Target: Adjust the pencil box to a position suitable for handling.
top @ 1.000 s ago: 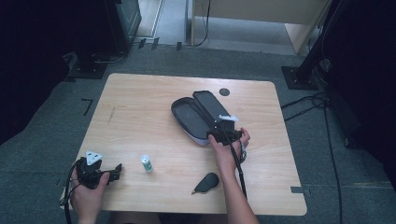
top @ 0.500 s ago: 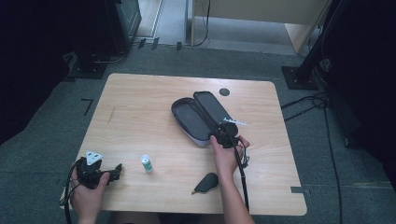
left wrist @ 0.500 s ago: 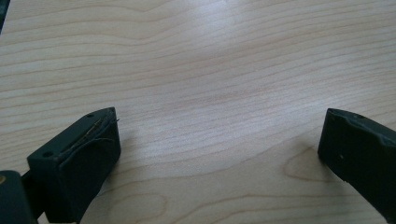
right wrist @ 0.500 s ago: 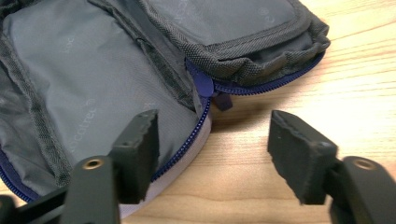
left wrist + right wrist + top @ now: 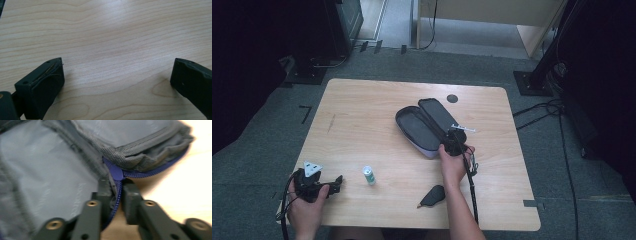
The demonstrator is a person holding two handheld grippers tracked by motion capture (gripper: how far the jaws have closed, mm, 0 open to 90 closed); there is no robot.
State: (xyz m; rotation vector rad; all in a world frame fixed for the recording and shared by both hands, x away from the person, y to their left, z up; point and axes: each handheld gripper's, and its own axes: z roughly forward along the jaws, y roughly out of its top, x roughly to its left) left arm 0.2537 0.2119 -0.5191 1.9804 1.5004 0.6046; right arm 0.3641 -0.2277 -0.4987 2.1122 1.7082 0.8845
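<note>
Wooden table [image 5: 362, 125], right tool [image 5: 117, 192] pinching case zipper [image 5: 115, 195]

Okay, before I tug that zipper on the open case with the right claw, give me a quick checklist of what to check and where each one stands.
1. Right claw closed on the blue zipper edge: ok, the jaws stand nearly shut with the zipper between them.
2. Zipper slider in reach: ok, just past the fingertips.
3. Case lies open and flat on the table: ok.
4. Left claw steadying the case: not ok, it is open, far off at the table's near left corner.
5. Small bottle and dark pouch out of the way: ok.
6. Firmness of the grip: cannot tell, the right gripper view is blurred.
</note>
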